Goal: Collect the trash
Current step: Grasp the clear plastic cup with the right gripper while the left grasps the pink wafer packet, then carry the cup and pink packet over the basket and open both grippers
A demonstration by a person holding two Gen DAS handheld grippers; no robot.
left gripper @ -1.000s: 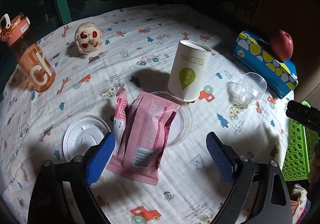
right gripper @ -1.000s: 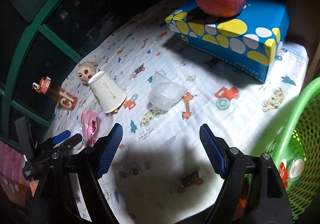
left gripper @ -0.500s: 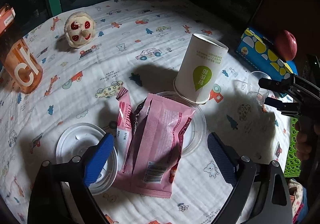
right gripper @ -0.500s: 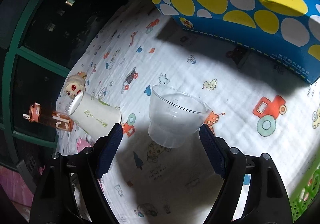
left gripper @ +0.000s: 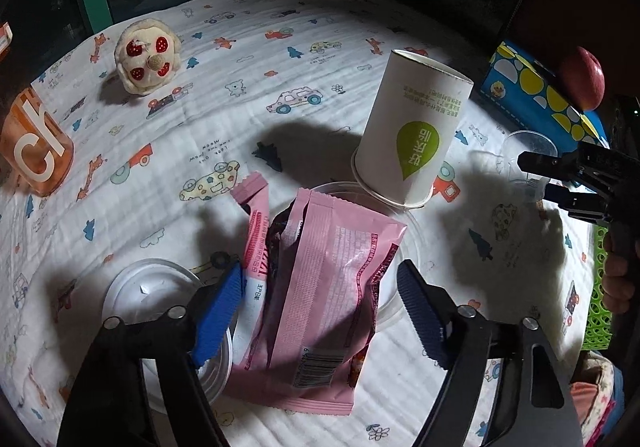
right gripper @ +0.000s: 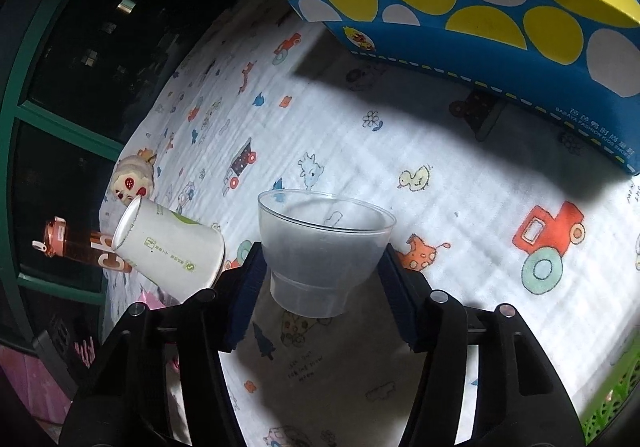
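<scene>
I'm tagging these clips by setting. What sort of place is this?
Probably a home at night: a table under a children's cartoon-print cloth, a kids' shoe box, a plush toy, and dark window frames behind.

The room is dark, and one strong light shines down on the white tablecloth point(left gripper: 224, 119). The far part behind it is almost black. Dark shadows fall on the cloth beside the paper cup point(left gripper: 412, 151) and under the blue box point(right gripper: 500, 19). The pink wrapper point(left gripper: 324, 287) shines a little. Both pictures bend round at the edges, with black corners. Things look sharp in the middle and dim near the sides.
</scene>
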